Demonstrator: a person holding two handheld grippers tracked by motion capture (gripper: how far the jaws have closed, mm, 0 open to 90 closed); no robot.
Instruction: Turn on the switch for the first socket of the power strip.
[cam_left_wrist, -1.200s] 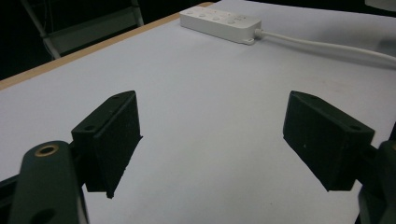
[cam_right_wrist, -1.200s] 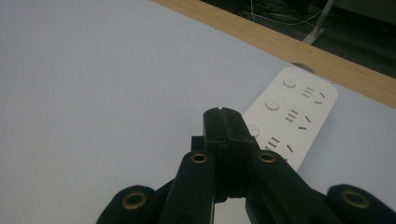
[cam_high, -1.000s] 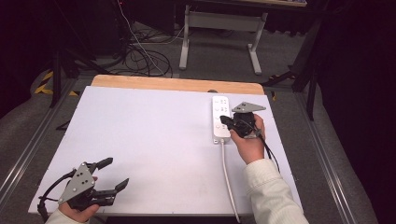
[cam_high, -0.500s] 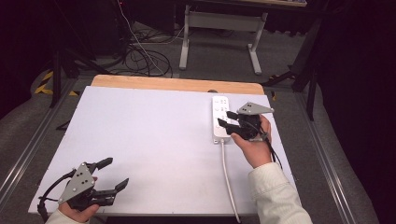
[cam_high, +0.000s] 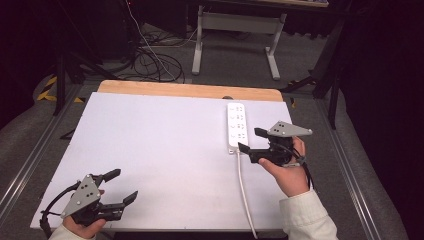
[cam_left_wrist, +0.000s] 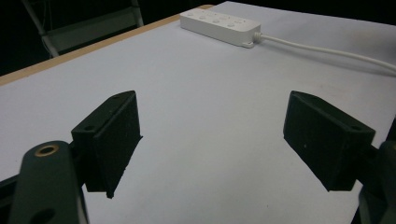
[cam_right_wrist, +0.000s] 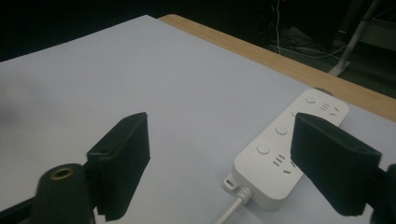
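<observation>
Power strip (cam_high: 236, 127) on white tabletop (cam_high: 165, 150), right gripper (cam_high: 251, 141) fingers just released, left gripper (cam_high: 122, 186) fingers spread, dark room.

Power strip (cam_right_wrist: 285, 158) far end is blocked by a jaw in the right gripper view; its cord (cam_high: 245, 195) runs off frame, socket markings prob too tiny to read.

white table (cam_high: 150, 150), floor cables (cam_high: 155, 62), metal stand (cam_high: 235, 22)
</observation>
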